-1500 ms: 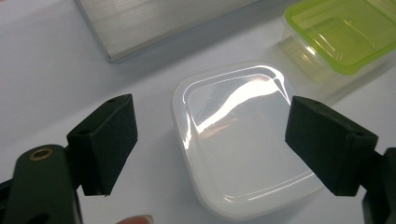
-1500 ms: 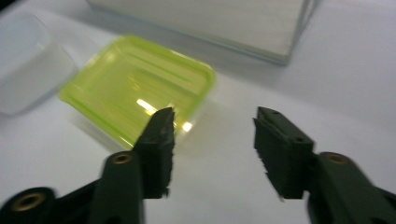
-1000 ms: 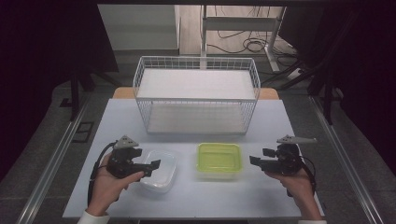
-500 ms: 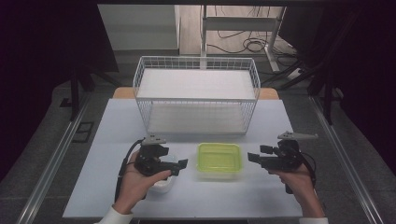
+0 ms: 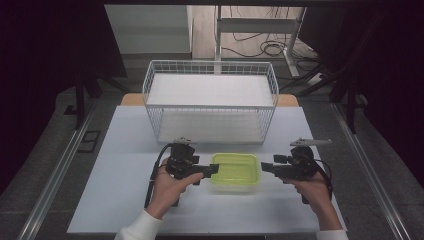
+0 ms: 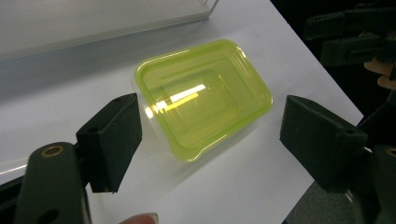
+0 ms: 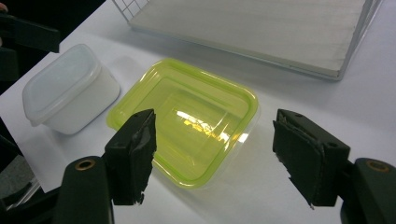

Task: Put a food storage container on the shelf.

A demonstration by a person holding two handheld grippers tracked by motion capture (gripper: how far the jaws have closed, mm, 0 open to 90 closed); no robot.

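A translucent yellow-green container (image 5: pixel 234 170) sits open side up on the white table (image 5: pixel 120 150), between my two grippers. My left gripper (image 5: pixel 212 170) points right, its tips at the container's left rim. In the left gripper view it (image 6: pixel 217 142) stands open with the container (image 6: pixel 203 98) just beyond the jaws. My right gripper (image 5: pixel 265 168) points left, a short gap from the right rim. Its own view shows it (image 7: pixel 219 156) open around the near edge of the container (image 7: pixel 187 116). A white lidded tub (image 7: pixel 67 88) lies beside the container, apart from it.
A white wire basket (image 5: pixel 210 100) with a pale board inside stands behind the container; its corner (image 7: pixel 261 28) is close in the right gripper view. The other gripper (image 6: pixel 355 32) shows at the upper right of the left gripper view. Table edges lie near both hands.
My left gripper has swung right, from over the white tub to the yellow-green container's left rim. The right gripper has edged slightly left. Both stayed open.
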